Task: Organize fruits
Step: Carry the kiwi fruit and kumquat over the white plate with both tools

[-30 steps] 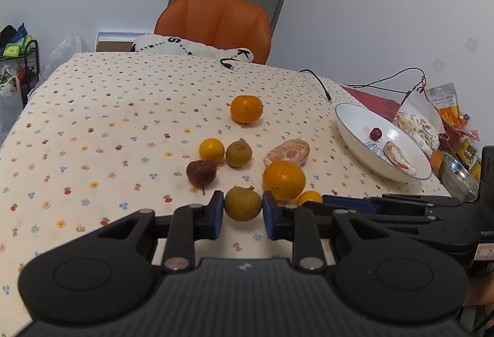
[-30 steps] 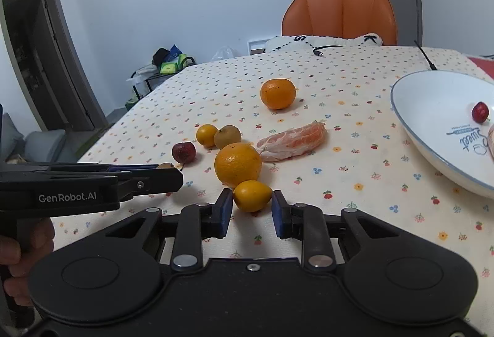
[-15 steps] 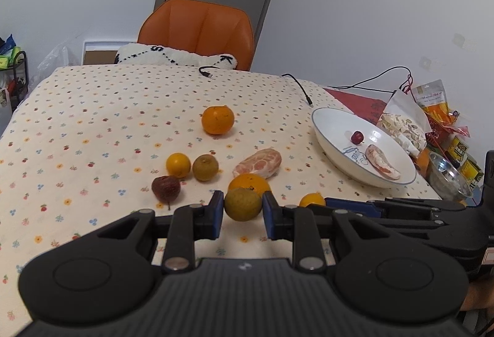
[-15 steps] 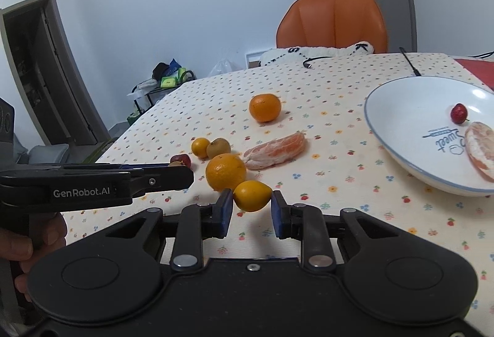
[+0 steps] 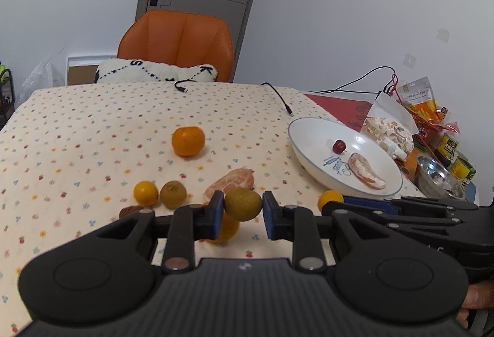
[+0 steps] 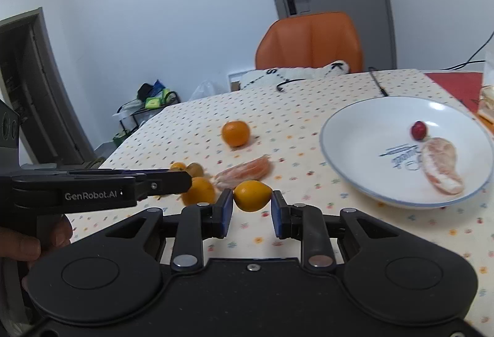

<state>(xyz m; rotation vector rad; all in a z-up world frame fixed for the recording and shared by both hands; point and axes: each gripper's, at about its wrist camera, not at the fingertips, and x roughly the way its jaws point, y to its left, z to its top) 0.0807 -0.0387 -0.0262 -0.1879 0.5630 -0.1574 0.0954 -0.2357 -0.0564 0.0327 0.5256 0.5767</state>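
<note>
My left gripper (image 5: 242, 209) is shut on a brownish-green round fruit (image 5: 243, 203) and holds it above the table. My right gripper (image 6: 251, 207) is shut on a small yellow-orange fruit (image 6: 252, 195), also lifted; it shows in the left wrist view (image 5: 330, 198). On the floral tablecloth lie a large orange (image 5: 188, 141), a peeled citrus piece (image 5: 230, 185), a small orange (image 5: 145, 192), a brownish fruit (image 5: 173, 193), a dark red fruit (image 5: 131, 210) and an orange (image 6: 199, 190) partly hidden by my fingers. The white plate (image 6: 364, 133) at the right holds a red fruit (image 6: 419, 130) and a peeled segment (image 6: 441, 168).
An orange chair (image 5: 176, 48) with a white cushion (image 5: 154, 73) stands at the far edge. Black cables (image 5: 278, 96) lie on the table. Snack bags (image 5: 416, 111), cans and a metal bowl (image 5: 438, 179) crowd the right side beyond the plate.
Both grippers have risen from the table with their fruits held, and both views have swung to the right, bringing the plate nearer.
</note>
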